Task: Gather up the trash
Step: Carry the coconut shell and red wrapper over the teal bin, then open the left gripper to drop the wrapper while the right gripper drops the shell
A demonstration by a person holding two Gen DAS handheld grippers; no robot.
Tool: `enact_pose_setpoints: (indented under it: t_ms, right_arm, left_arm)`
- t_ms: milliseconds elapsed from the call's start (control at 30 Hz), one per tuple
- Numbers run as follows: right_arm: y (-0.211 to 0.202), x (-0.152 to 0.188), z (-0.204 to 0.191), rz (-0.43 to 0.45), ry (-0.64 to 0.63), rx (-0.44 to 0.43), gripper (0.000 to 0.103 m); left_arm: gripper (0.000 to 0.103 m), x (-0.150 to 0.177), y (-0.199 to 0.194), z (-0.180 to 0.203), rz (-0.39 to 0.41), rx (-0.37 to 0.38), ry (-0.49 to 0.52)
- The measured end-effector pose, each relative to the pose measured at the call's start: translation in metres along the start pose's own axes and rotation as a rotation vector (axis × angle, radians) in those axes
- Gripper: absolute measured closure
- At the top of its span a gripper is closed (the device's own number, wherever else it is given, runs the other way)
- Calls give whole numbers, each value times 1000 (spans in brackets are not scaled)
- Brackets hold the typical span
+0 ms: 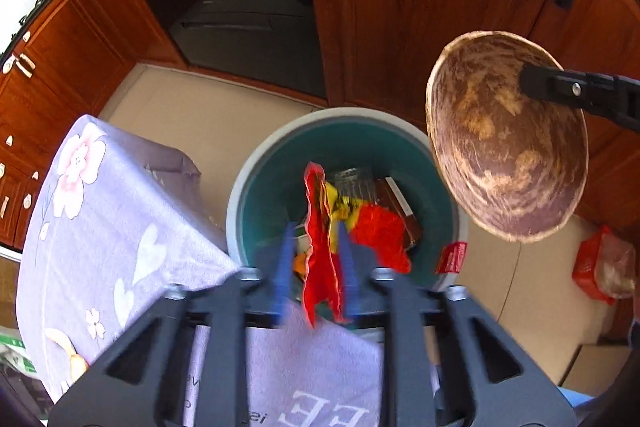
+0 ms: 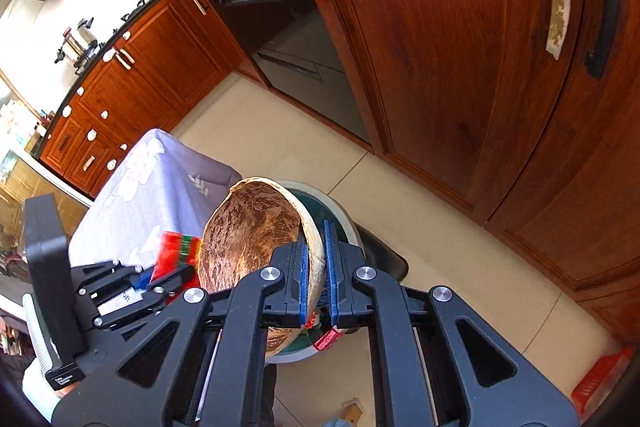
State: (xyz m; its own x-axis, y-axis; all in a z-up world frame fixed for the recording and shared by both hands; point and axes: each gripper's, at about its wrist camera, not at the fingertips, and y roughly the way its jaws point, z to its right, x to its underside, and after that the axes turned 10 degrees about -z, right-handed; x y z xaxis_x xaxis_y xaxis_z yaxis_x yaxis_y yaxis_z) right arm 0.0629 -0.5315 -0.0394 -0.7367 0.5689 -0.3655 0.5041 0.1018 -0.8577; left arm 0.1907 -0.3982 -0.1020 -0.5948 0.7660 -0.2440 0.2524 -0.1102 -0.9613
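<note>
Left wrist view: The left gripper (image 1: 316, 269) points steeply down over the trash bin (image 1: 240, 211), a round bin with a pale rim and a teal inside that stands on the tiled floor (image 1: 192, 107). Its jaws stand apart. A red wrapper (image 1: 320, 259) hangs between the blue pads (image 1: 282, 275); motion blur prevents telling whether either pad touches it. Inside the bin lie crumpled red and yellow wrappers (image 1: 372, 231) and a dark box (image 1: 400, 203), partly covered by one another. A small red scrap (image 1: 452, 257) sits at the bin rim. A surface under a lilac floral cloth (image 1: 112, 227) lies left of the bin and runs beneath the gripper, cut off at the frame bottom. At right, the right gripper (image 1: 528, 87) reaches in from the frame edge and holds a coconut shell half (image 1: 508, 139) by its rim, above the right side of the bin. A red bag (image 1: 600, 267) lies on the floor at far right, partly cut off.

Right wrist view: The right gripper (image 2: 316, 267) points down at a slant, jaws pressed on the rim of the coconut shell half (image 2: 248, 239), whose hollow faces left. The shell hides most of the trash bin (image 2: 340, 211). The left gripper (image 2: 160, 277) shows at lower left with the red wrapper (image 2: 176, 251) at its tip; its jaw spacing is not readable here.
</note>
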Motion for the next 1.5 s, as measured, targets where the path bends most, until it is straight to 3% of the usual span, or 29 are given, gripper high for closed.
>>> enact_pose_setpoints:
  t_ms: [33,233,533,800,900,933,967,1033,1133,1500]
  right_arm:
    - [2,-1,0,-6,-1,3,96]
    - [14,-11,-5,-39,-13,16,96]
    - [40,-19,-23,-95,-58,14,96]
    - [57,-17,-40,-128,-85,-2,94]
    - [63,-16,-49,-150,-99,-21,84]
    - [65,-16,-52,-157,-103,-29,73]
    - [65,-16,-55,-159,-104,-37,47]
    - [64,-15,-61,-144,-111,-30,23]
    - [62,-14,-67,-135,-113,-19,15]
    - [53,-7,-82,-133,-103,21,13]
  left_arm:
    - [51,-2,-1,-2,20,-3,-9]
    - [44,-7,-10,-22,56,32,-73]
    - [30,13,-35,-51,120,107,-184]
    - [21,22,-43,-60,135,132,-208]
    - [16,26,-45,-63,145,143,-207]
    - [14,27,-46,-63,148,146,-206]
    - [12,29,-47,-64,151,148,-206]
    - [9,30,-47,-66,156,156,-211]
    - [7,33,-47,-68,163,173,-214]
    - [5,48,-53,-73,187,199,-202]
